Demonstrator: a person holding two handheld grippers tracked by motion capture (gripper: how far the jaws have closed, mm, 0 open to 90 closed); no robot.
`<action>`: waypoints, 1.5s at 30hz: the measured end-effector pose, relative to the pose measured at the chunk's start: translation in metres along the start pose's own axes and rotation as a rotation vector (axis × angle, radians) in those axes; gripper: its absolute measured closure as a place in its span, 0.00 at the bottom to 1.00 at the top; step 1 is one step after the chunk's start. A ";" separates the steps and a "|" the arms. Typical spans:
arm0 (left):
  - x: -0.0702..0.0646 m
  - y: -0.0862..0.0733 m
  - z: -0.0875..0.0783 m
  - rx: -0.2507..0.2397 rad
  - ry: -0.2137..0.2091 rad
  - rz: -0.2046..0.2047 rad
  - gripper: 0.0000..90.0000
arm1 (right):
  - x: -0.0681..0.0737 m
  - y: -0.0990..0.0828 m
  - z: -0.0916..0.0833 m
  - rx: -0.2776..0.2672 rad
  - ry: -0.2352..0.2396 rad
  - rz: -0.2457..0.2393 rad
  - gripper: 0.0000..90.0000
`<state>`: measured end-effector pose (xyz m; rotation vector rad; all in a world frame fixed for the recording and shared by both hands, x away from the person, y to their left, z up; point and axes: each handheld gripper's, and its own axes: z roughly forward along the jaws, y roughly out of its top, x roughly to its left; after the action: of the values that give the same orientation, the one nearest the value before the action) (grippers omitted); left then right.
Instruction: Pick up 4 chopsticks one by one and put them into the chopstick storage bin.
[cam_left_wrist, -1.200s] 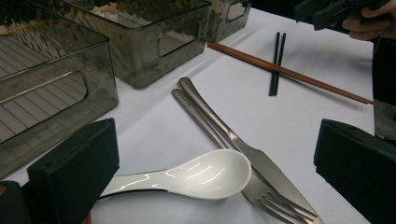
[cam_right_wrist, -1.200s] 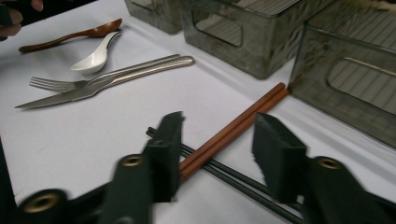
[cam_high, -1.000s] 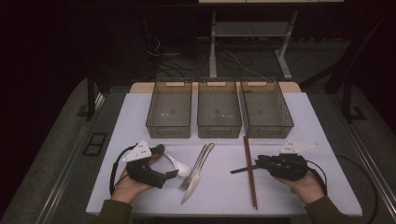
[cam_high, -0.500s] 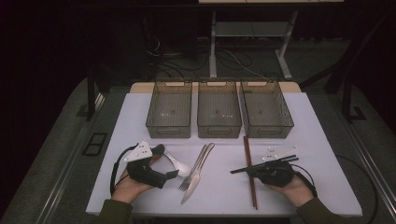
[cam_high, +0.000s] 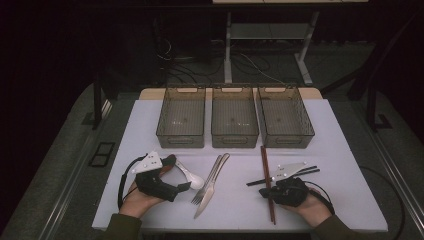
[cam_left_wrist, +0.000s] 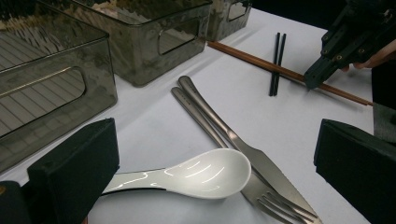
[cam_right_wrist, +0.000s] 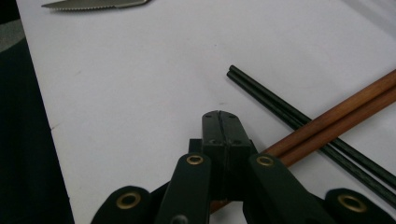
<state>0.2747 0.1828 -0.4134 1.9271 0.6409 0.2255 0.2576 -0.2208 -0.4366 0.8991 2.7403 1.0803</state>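
A pair of brown chopsticks (cam_high: 266, 175) lies lengthwise on the white table, and a black pair (cam_high: 305, 172) crosses it. My right gripper (cam_high: 263, 193) is shut, its tip down on the brown pair near the front edge. In the right gripper view its jaws (cam_right_wrist: 219, 122) meet with no gap, and the brown chopsticks (cam_right_wrist: 336, 116) run beneath them over the black ones (cam_right_wrist: 266, 95). My left gripper (cam_high: 181, 174) stands open at the left. Its jaws flank a white spoon (cam_left_wrist: 205, 173) without touching it.
A steel fork (cam_high: 206, 185) and knife (cam_high: 216, 180) lie side by side mid-table, next to the spoon (cam_high: 195, 181). Three empty smoky plastic bins (cam_high: 181, 139) (cam_high: 234, 139) (cam_high: 287, 139) stand in a row at the back. The table (cam_high: 345, 150) has bare room at the right.
My right gripper has moved left and toward the front edge, sinking onto the brown chopsticks. The left gripper has stayed put.
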 end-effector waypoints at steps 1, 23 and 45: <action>0.000 0.000 0.000 0.001 -0.001 0.000 0.00 | 0.000 0.000 0.001 0.005 0.001 0.001 1.00; 0.000 0.000 -0.002 -0.005 0.003 0.000 0.00 | 0.001 -0.004 0.001 0.051 -0.038 -0.014 1.00; -0.001 0.000 -0.003 -0.010 0.003 0.000 0.00 | -0.011 -0.015 -0.013 0.064 -0.097 0.017 1.00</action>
<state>0.2722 0.1846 -0.4119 1.9172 0.6405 0.2307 0.2560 -0.2430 -0.4381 0.9580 2.7069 0.9303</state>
